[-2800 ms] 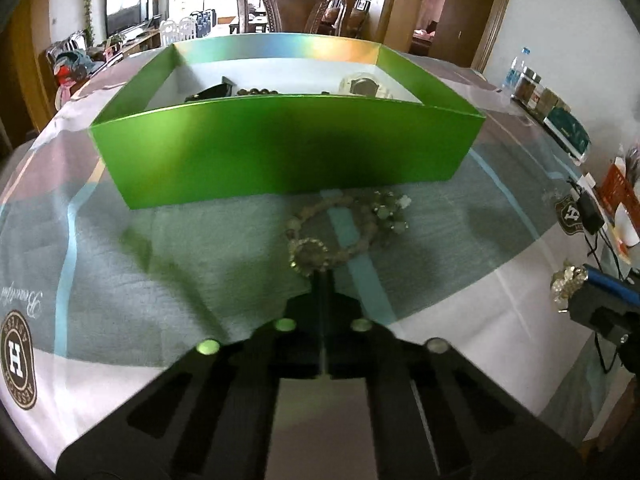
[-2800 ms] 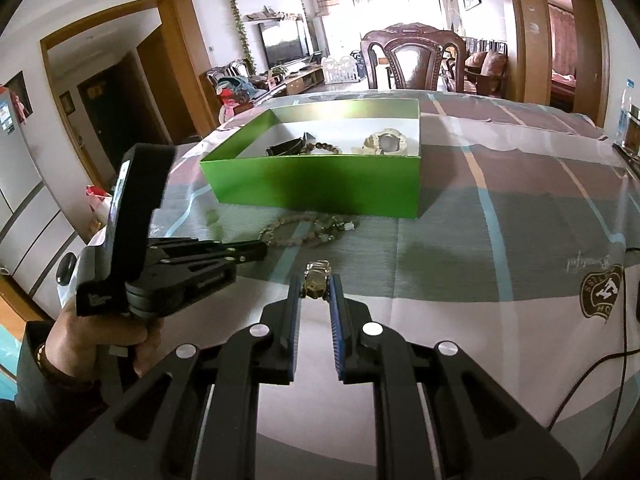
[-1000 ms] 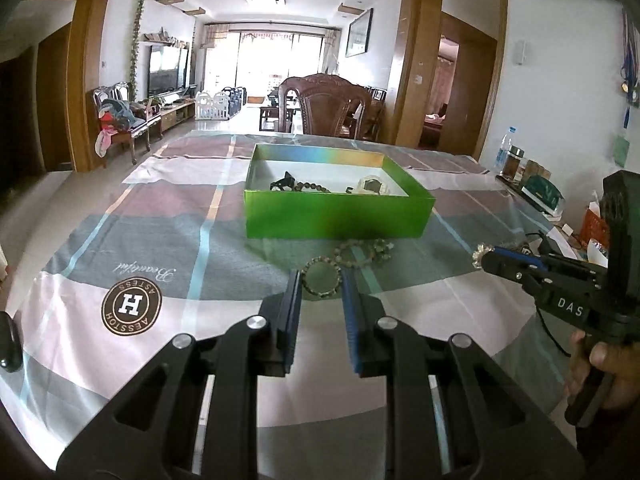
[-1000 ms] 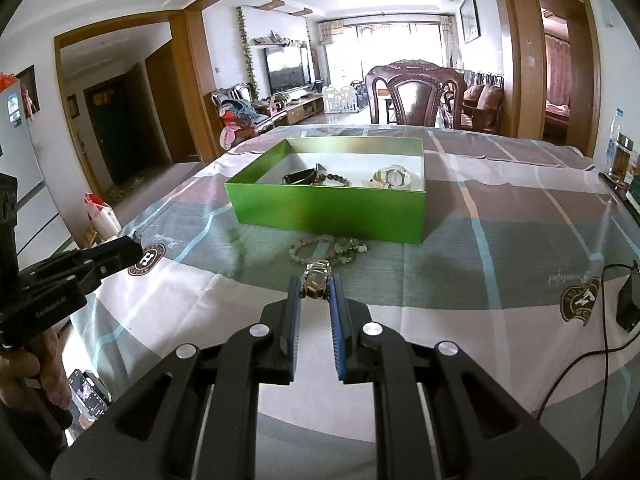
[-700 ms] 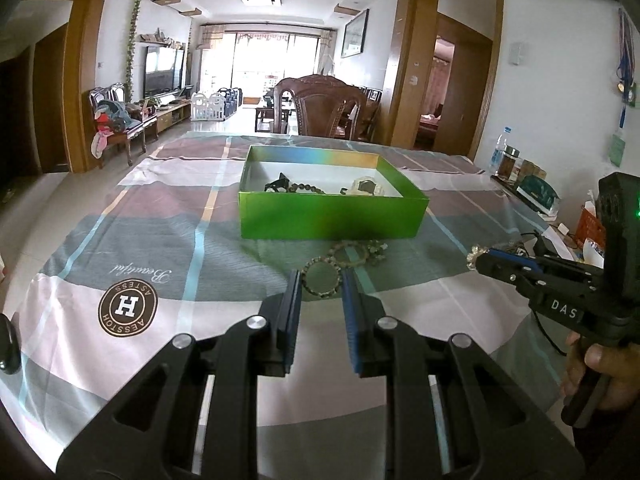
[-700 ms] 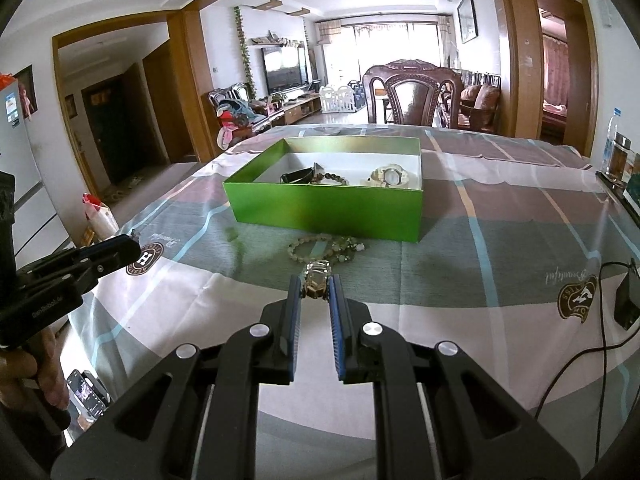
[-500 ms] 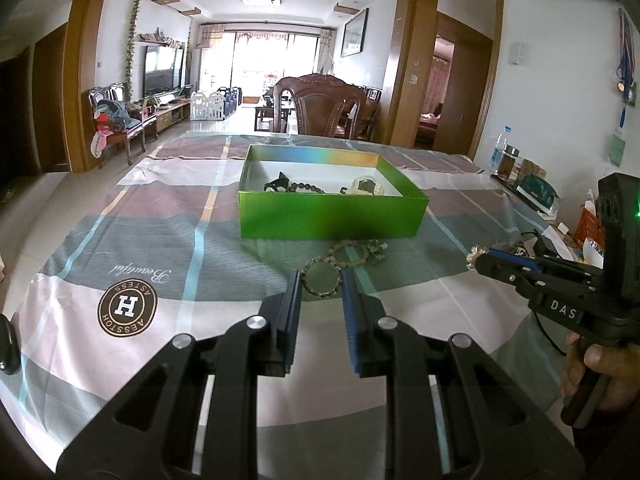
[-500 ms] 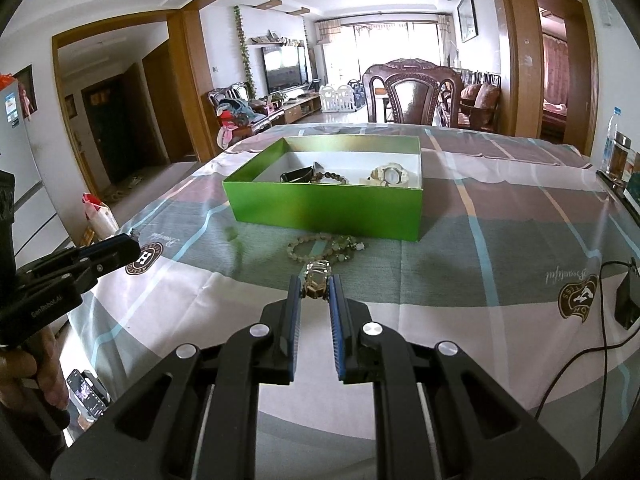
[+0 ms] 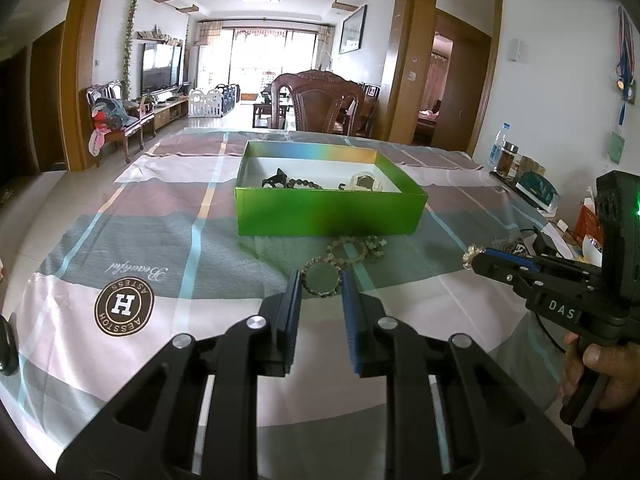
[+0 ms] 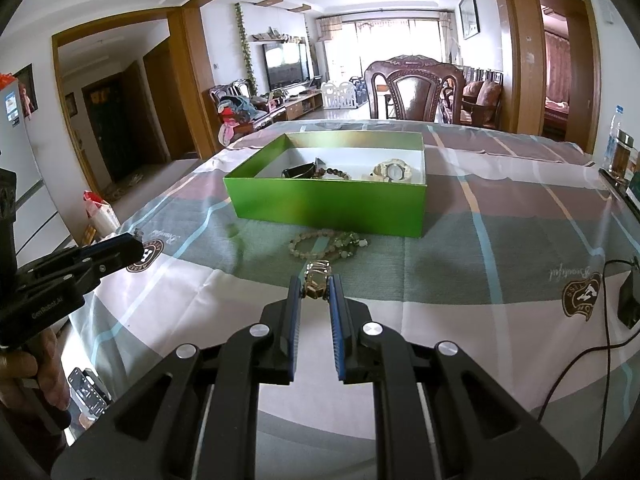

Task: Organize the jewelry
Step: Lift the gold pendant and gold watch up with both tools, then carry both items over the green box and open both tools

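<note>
A green box (image 9: 328, 210) (image 10: 328, 204) stands mid-table with a white watch (image 10: 392, 171), a dark bead bracelet (image 10: 334, 173) and a black band (image 10: 298, 171) inside. A pale bead bracelet (image 10: 326, 242) lies on the cloth in front of it. My left gripper (image 9: 321, 280) is shut on a dark bead bracelet (image 9: 310, 280), held above the cloth. My right gripper (image 10: 315, 284) is shut on a gold watch (image 10: 317, 278); it shows at the right of the left wrist view (image 9: 474, 257).
A checked tablecloth (image 9: 160, 240) covers the table. A wooden chair (image 9: 318, 106) stands beyond the far edge. Bottles and a dark case (image 9: 536, 194) sit at the right edge. A black cable and adapter (image 10: 628, 304) lie at the right.
Both grippers have pulled back and risen from the table since 2.8 s ago, the left one lifting the dark bracelet. Over the last second almost nothing moves.
</note>
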`<state>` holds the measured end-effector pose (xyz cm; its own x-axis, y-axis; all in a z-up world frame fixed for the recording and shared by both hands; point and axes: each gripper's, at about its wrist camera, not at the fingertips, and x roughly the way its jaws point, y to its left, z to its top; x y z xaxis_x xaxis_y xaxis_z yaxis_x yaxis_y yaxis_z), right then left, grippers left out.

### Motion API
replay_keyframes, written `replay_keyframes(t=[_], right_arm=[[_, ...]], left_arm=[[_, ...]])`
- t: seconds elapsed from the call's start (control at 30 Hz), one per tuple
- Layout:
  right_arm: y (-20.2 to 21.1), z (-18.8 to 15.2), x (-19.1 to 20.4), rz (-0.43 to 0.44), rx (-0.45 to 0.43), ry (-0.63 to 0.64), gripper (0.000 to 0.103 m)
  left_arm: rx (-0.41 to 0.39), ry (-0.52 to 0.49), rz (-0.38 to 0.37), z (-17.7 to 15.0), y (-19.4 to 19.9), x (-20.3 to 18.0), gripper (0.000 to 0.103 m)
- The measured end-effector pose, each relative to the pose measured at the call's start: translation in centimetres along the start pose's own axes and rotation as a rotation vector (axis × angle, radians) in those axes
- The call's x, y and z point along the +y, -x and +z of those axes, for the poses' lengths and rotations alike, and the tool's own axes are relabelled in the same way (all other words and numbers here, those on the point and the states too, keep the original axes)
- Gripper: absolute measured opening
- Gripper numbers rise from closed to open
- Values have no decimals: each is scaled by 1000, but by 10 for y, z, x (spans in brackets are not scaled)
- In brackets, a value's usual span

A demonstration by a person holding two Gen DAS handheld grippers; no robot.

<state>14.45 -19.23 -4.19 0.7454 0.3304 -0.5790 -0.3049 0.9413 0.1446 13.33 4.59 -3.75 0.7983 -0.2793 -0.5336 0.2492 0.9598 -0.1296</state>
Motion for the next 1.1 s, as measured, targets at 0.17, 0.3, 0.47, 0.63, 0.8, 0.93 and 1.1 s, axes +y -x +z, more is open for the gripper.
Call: replay_keyframes(t=[0.17,0.3,0.47,0.63,0.8,0.93,1.1], right_arm=[[0,0,1,2,1,-1,14],[-1,0,1,3,4,-1,14],[-3,3,1,7,0,3,14],[-4,45,-5,14,-67,27,14],[-49,107,-16,10,-100,28,14],[-114,131,-34,-3,-25,-26,14],[-144,129,-52,-35,19,-81,59]], left_arm=[[2,2,0,0,0,0,20],[5,2,2,-1,-1,1,20],[10,4,-5,2,-4,2,20],[-19,-33,-18,46,-16,0,21],[21,-38,-38,114,-78,4,21],[113,17,17,138,-156,22,21],[156,78,73,127,-190,42,76]])
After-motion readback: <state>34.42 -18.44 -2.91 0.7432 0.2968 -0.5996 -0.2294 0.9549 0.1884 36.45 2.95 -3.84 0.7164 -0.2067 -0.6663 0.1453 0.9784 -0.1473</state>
